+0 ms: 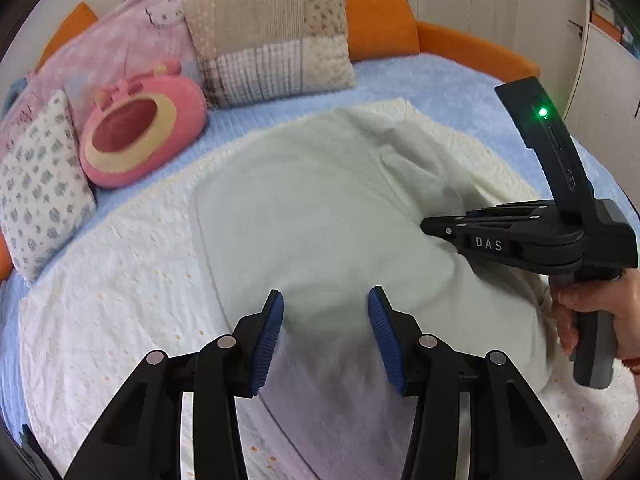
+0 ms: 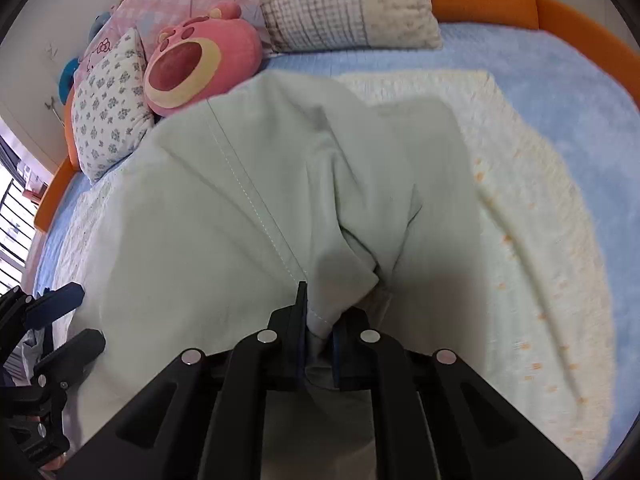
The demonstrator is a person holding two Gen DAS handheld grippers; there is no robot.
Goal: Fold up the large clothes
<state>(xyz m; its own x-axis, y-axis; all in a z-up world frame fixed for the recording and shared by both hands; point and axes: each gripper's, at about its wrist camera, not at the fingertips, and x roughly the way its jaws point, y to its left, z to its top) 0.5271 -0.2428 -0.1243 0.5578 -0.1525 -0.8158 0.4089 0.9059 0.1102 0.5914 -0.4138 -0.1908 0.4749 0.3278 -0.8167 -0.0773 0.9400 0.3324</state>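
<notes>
A large pale green garment (image 1: 312, 208) lies spread on a white embroidered blanket (image 1: 120, 280) on the bed. My left gripper (image 1: 326, 308) is open and empty, its blue pads (image 1: 272, 332) held just above the garment's near part. My right gripper (image 2: 318, 320) is shut on a stitched edge of the garment (image 2: 248, 200) and lifts it into a ridge. The right gripper also shows in the left wrist view (image 1: 432, 228) at the right, pinching the cloth. The left gripper shows at the lower left of the right wrist view (image 2: 68, 316), open.
The bed has a blue sheet (image 1: 440, 88) and an orange padded frame (image 1: 460, 40). A pink bear cushion (image 1: 140, 136), a flowered pillow (image 1: 40, 184), a patchwork pillow (image 1: 272, 36) and a pink quilt (image 1: 120, 40) line the far side. White cupboards (image 1: 600, 80) stand at the right.
</notes>
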